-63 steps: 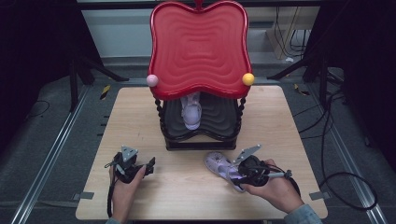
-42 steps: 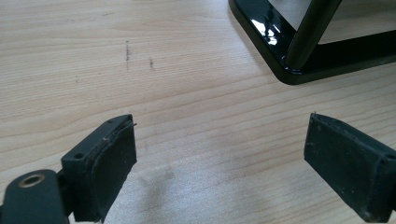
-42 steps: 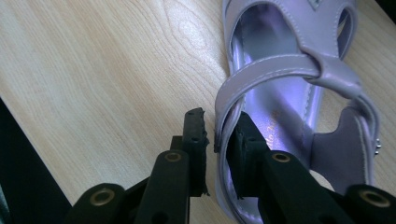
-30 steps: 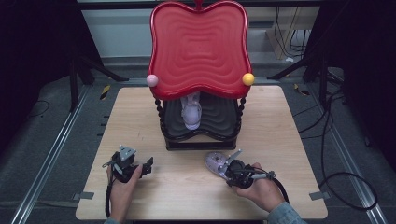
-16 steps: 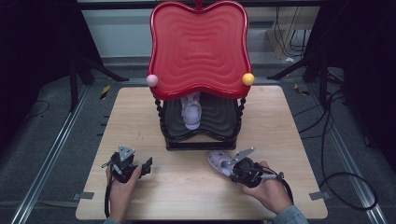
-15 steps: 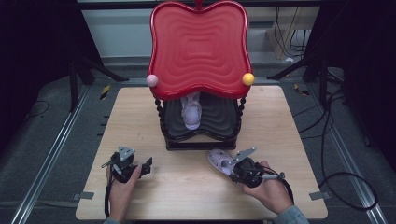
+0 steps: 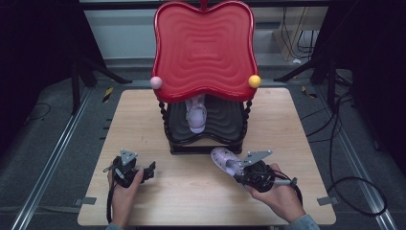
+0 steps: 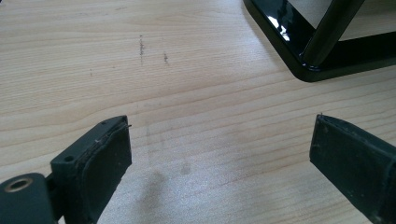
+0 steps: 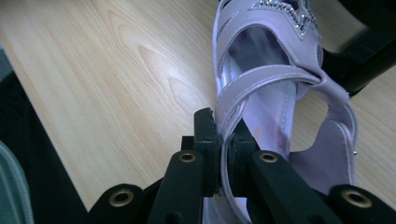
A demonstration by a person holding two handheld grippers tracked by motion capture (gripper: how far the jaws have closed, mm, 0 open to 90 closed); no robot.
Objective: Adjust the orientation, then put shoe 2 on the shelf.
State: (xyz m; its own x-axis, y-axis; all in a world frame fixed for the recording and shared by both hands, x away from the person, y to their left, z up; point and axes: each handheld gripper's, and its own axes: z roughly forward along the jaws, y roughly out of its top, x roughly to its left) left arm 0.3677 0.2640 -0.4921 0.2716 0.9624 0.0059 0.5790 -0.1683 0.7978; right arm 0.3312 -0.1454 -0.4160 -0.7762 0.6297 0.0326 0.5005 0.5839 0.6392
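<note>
Where wavy red shelf (image 7: 203, 48) curves: strappy lilac sandal (image 9: 275, 84), woodgrain table (image 7: 191, 196).

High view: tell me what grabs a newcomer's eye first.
A big red wavy tray tops a black stand at the table's middle; a lilac sandal sits on its lower shelf. In front, the right claw pinches a matching sandal's strap, and the left claw is open above bare wood.

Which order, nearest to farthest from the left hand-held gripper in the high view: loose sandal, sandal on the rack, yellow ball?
From the left hand-held gripper:
1. Loose sandal, on the table to its right.
2. Sandal on the rack, lower shelf.
3. Yellow ball, rack's far right corner.
</note>
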